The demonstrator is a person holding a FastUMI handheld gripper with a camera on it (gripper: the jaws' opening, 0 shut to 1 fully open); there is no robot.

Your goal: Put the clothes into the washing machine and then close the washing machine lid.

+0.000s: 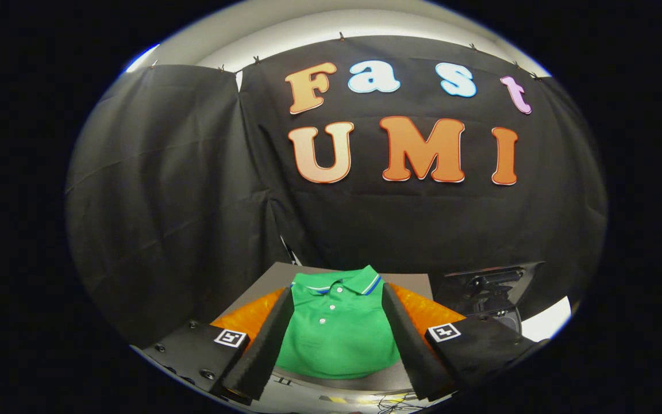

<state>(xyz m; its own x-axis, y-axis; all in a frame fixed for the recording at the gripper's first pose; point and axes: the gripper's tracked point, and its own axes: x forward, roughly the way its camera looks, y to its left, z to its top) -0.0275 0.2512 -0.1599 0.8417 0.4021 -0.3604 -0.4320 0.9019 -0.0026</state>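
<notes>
Item 1, the tool (pixel 338 322): we see its two fingers spread wide apart, released, nothing pressed between them. Each finger carries a square printed marker near its base. The fingers hang above the surface, apart from everything on it.

Item 2, green polo shirt (pixel 339 330): folded, lying flat, collar turned away from us, three small buttons down the placket, a blue and white stripe along the collar edge. We see it in the gap between the two fingers and a little beyond their tips; the fingers do not touch it. Its near hem lies close to the near edge of the grey mat.

Item 3, grey mat (pixel 411 280): a flat sheet under the shirt. Its far edge runs straight behind the collar, with a bare strip showing at the far right corner.

Item 4, orange padded cloth (pixel 250 316): quilted, showing on both sides of the shirt, partly hidden behind the fingers. We cannot tell whether it lies under or over the mat.

Item 5, dark hinged piece (pixel 489 284): stands to the right of the mat, beyond the right finger. We cannot tell what it belongs to.

Item 6, the surface (pixel 546 323): a pale patch shows at far right. Near the finger bases we see thin cables (pixel 394 404) lying loose.

Open room: the space above the shirt between the fingers is unobstructed
</notes>
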